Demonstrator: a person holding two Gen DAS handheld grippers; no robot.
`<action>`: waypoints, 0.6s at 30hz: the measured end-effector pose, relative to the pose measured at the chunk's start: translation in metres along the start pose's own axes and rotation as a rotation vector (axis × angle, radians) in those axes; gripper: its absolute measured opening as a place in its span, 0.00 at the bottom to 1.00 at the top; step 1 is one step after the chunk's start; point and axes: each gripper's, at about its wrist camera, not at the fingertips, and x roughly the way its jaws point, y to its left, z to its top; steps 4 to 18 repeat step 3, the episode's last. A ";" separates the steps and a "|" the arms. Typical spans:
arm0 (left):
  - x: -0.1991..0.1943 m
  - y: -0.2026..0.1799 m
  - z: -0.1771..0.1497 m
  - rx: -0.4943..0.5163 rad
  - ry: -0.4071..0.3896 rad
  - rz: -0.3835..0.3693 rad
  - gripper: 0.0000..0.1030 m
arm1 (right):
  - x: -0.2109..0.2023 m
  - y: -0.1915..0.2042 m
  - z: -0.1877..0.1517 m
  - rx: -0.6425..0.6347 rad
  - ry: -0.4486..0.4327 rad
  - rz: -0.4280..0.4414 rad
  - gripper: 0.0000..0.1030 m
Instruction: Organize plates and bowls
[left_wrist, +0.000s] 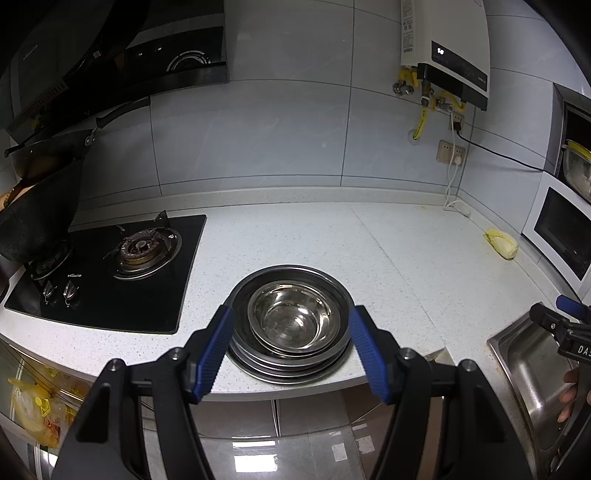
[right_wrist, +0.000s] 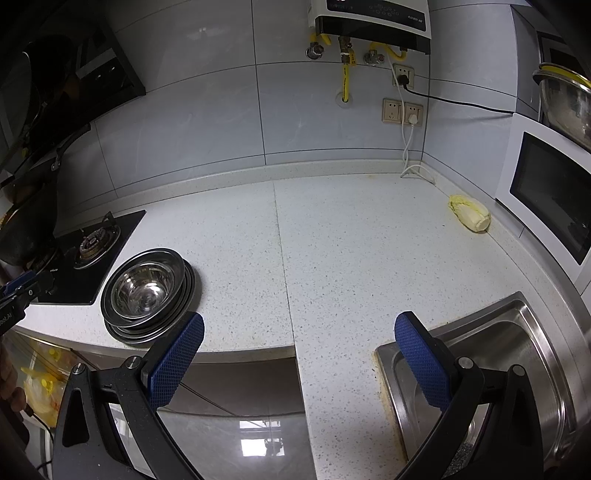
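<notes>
Starting at the left, a stove (left_wrist: 110, 269) sits beside a stack of steel plates (left_wrist: 290, 363) with a bowl (left_wrist: 291, 319) nested on top, near the counter's (left_wrist: 388, 251) front edge. The left gripper (left_wrist: 290, 350) hangs just before the stack, spread wide and empty. Further right, the right gripper (right_wrist: 299, 354) is likewise spread and empty by the sink (right_wrist: 517, 350). The stacking looks done; nothing loose is visible.

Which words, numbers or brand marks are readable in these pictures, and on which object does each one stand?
"DAS", cut off by the frame edge: right gripper body.
"botAI", cut off: left gripper body.
Lit digits, blurred: water heater display.
Brand mark by the knobs, too small to read: gas stove.
Sticker on the heater: too small to read.
</notes>
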 end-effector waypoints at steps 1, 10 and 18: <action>0.001 0.000 0.000 0.002 0.000 0.000 0.61 | 0.000 0.000 0.000 0.001 -0.001 0.000 0.99; 0.001 -0.001 0.000 0.003 0.001 -0.002 0.61 | 0.000 0.000 0.000 0.000 -0.002 -0.001 0.98; 0.001 -0.001 0.000 0.003 0.001 -0.002 0.61 | 0.000 0.000 0.000 0.000 -0.002 -0.001 0.98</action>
